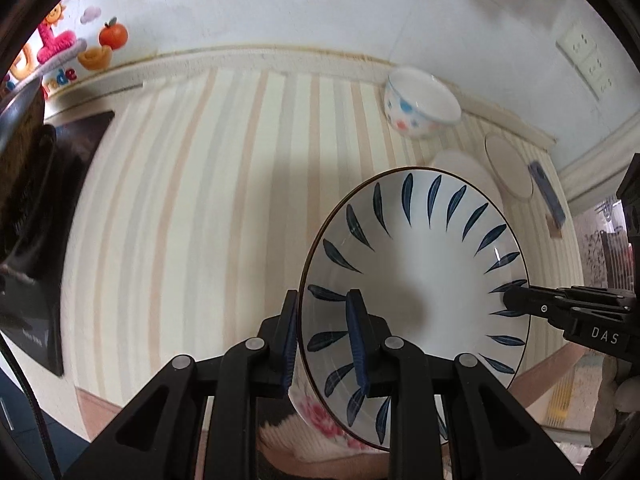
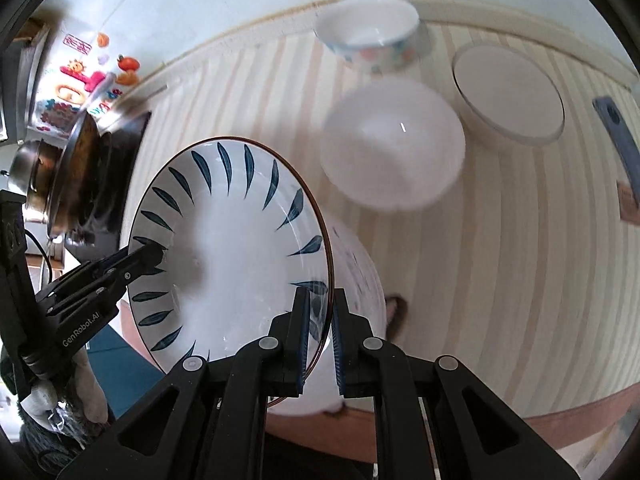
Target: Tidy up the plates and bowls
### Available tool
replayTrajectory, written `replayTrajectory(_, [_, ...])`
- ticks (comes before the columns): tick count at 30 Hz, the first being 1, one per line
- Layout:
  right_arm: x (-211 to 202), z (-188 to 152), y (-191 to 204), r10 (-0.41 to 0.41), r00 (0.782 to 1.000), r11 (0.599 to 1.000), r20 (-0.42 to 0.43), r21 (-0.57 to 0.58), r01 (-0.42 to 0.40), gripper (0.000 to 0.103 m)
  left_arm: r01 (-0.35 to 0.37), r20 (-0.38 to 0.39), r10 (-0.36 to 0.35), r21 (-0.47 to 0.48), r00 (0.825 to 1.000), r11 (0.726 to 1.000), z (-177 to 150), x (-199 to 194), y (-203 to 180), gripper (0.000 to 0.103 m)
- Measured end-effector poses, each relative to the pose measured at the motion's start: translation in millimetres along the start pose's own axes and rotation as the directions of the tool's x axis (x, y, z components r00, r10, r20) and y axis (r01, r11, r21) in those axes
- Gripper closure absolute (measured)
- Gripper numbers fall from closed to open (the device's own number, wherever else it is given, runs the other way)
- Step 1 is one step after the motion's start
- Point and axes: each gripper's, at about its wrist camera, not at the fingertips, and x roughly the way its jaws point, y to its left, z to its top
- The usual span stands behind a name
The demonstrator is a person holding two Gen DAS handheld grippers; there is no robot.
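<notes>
Black, blue-padded fingers of the left hand-held gripper (image 1: 324, 340) are closed on the rim of a white plate with blue leaf marks (image 1: 420, 280), one finger on each face of the rim. At the plate's opposite edge the right hand-held gripper (image 2: 320, 336) straddles the rim too, its pads narrowly parted, one on each side of the edge — whether they press it I cannot tell. The plate is tilted and held between the two, above a bowl with pink flowers (image 1: 320, 420) at the near edge of the striped worktop (image 1: 200, 200). In the right wrist view, a plain white bowl (image 2: 394, 148) lies at about 1 o'clock from the plate, with a spotted bowl (image 2: 372, 36) beyond it near the wall and a round white disc (image 2: 508, 92) at 2 o'clock. A steel pot (image 2: 52, 168) stands at 9 o'clock.
</notes>
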Motion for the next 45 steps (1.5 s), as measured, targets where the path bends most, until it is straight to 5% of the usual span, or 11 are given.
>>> replayTrajectory(13, [50.1, -36.7, -24.7, 0.01, 0.999, 1.0, -0.039, 0.019, -0.009, 0.091, -0.058, -0.062, 0.059, 0.007, 0.996, 0.998, -44.4, 41.9, -8.1, 0.083])
replayTrajectory(30, [62.1, -31.9, -23.8, -0.01, 0.999, 0.998, -0.05, 0.059, 0.013, 0.088, -0.062, -0.072, 0.067, 0.063, 0.995, 0.996, -45.6, 53.1, -11.0, 0.082])
replayTrajectory(45, [52.0, -33.0, -32.1, 0.053, 0.998, 0.987, -0.021, 0.154, -0.049, 0.076, -0.056, -0.088, 0.055, -0.005, 0.995, 0.998, -41.5, 52.2, -3.7, 0.082])
